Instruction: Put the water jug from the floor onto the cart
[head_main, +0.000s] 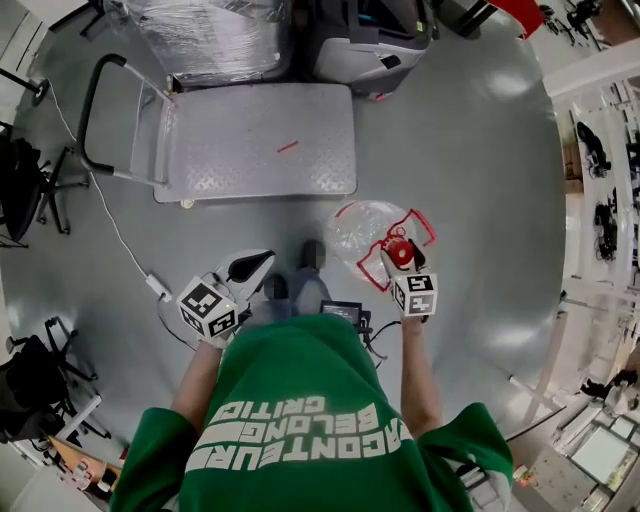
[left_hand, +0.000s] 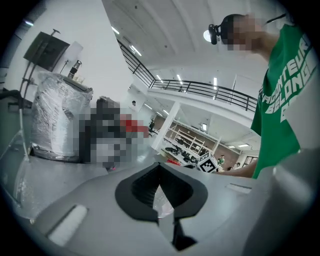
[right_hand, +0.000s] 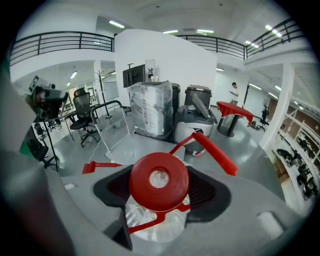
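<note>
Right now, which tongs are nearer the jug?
Right. The right tongs are on the jug, closed at its neck under the red cap. The left tongs are off to its left, apart from it and holding nothing.

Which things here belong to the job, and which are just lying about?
Job: water jug, cart, right hand-held gripper shut round the jug's neck.
Lying about: wrapped bundle, office chair, floor cable; the left hand-held gripper is shut and empty.
</note>
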